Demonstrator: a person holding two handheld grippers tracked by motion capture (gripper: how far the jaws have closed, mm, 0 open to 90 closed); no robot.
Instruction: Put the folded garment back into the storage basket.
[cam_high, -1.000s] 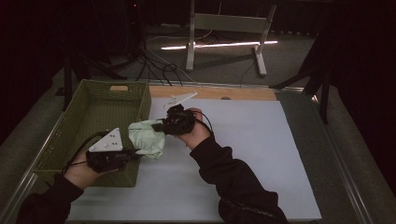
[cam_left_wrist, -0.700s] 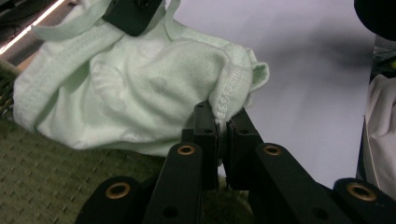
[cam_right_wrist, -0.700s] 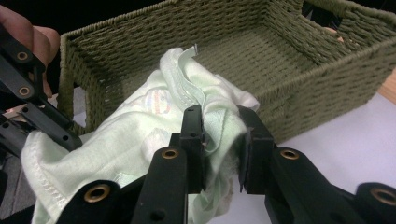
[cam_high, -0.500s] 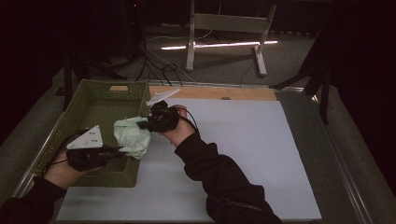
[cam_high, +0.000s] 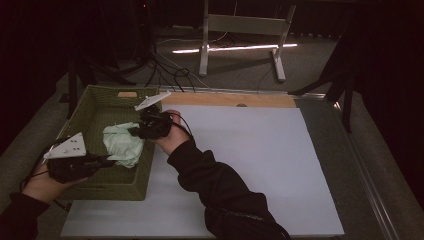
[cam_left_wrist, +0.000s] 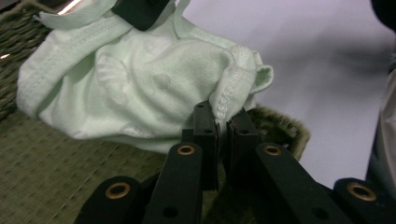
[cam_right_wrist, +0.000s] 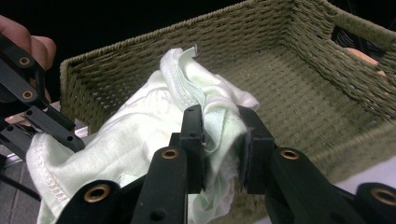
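Note:
A pale green garment (cam_high: 122, 144) hangs bunched between both grippers, over the inside of a green woven basket (cam_high: 95, 185) at the table's left. My left gripper (cam_high: 106, 161) is shut on a stitched hem of the cloth (cam_left_wrist: 231, 95), at the basket's near right. My right gripper (cam_high: 134, 132) is shut on a thick fold of the same garment (cam_right_wrist: 219, 126), just inside the basket's right wall. In the right gripper view the left gripper (cam_right_wrist: 70, 140) grips the cloth's lower left corner.
The basket's woven floor (cam_right_wrist: 299, 98) lies bare beneath the cloth. A white sheet (cam_high: 250, 150) covers the table to the right of the basket. A wooden strip (cam_high: 225, 100) runs along the far edge. A metal stand (cam_high: 240, 30) and cables sit on the floor beyond.
Both hands have carried the garment leftward, from the basket's right rim to over its inside. The grips have not changed.

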